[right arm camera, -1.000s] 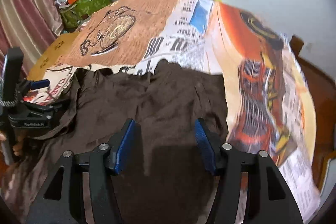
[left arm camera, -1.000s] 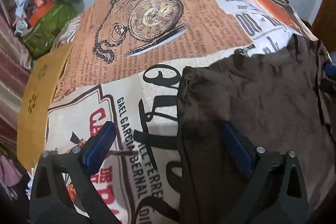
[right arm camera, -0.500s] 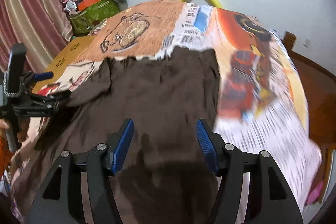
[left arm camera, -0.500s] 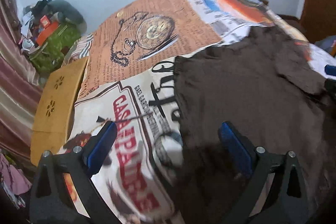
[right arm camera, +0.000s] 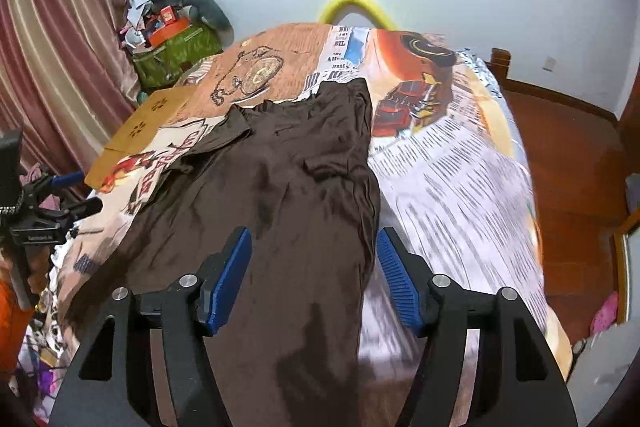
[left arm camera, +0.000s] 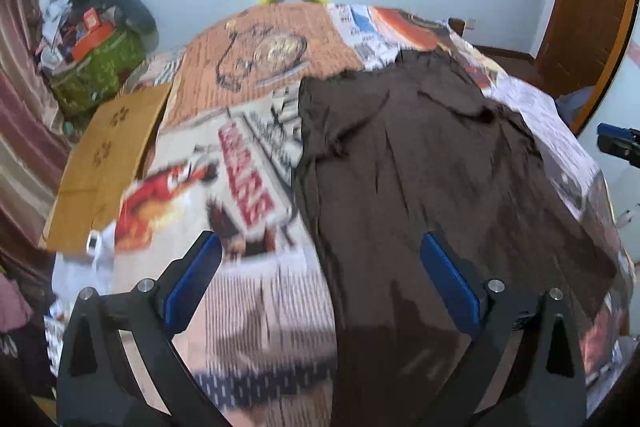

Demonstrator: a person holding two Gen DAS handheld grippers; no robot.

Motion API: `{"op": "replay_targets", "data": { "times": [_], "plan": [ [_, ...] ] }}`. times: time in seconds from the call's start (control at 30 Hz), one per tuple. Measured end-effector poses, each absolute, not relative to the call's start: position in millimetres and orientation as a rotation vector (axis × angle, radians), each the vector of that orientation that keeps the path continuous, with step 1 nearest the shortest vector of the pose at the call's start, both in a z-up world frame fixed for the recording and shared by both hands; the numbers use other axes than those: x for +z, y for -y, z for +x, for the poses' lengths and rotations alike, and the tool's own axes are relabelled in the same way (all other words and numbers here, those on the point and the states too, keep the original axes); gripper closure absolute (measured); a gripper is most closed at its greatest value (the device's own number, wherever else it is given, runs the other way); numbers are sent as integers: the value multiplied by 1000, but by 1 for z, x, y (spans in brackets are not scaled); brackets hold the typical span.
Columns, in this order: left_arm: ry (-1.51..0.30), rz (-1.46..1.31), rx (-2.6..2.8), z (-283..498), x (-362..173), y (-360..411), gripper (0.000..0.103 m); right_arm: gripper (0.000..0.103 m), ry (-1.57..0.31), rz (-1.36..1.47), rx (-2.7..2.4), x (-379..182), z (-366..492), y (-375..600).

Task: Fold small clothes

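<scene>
A dark brown garment (left arm camera: 420, 187) lies spread flat on a bed with a printed newspaper-style cover (left arm camera: 224, 163). It also shows in the right wrist view (right arm camera: 280, 187), with a sleeve folded out at its far left. My left gripper (left arm camera: 320, 279) is open and empty, raised above the garment's left edge. My right gripper (right arm camera: 314, 279) is open and empty, raised above the garment's right edge. The left gripper also shows at the left edge of the right wrist view (right arm camera: 60, 195).
A cardboard sheet (left arm camera: 104, 163) lies at the bed's left side. A green bag heaped with clutter (right arm camera: 172, 47) stands by the pink curtain (right arm camera: 48, 67). A yellow hoop (right arm camera: 356, 7) stands behind the bed. Wooden floor (right arm camera: 572, 155) is to the right.
Both grippers have lifted up and back from the garment, so more of the bed and room shows. The garment now lies flatter and more spread out.
</scene>
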State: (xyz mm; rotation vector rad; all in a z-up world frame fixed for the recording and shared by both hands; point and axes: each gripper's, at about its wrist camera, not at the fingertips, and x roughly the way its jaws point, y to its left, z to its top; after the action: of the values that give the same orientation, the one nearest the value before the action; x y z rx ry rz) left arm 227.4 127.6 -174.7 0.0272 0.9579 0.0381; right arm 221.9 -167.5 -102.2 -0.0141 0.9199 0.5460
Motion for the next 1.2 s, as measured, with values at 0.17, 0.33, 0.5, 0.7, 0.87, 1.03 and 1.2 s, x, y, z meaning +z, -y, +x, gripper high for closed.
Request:
{"op": "replay_targets", "data": {
  "times": [0.17,0.33,0.5,0.7,0.87,1.03,1.2],
  "plan": [
    [-1026,-46,41,189,-187,-134,3,37,-930,-65,534,-106,187,175],
    [-1079,-76,16,161,-203,-134,3,37,-1017,-101,522,-135,161,181],
    [-1138,-103,16,147,-222,-137,7,37,-1140,-48,488,-179,149,190],
    [-1197,-162,-44,138,-240,-132,23,37,-1177,-1,481,-201,142,202],
    [-1193,-196,-73,135,-240,-129,43,46,-1165,32,498,-206,137,201],
    [-1188,-153,-121,134,-234,-115,97,82,-1163,41,536,-207,132,196],
    [-1167,-153,-96,136,-230,-117,99,94,-1146,31,542,-204,130,191]
  ]
}}
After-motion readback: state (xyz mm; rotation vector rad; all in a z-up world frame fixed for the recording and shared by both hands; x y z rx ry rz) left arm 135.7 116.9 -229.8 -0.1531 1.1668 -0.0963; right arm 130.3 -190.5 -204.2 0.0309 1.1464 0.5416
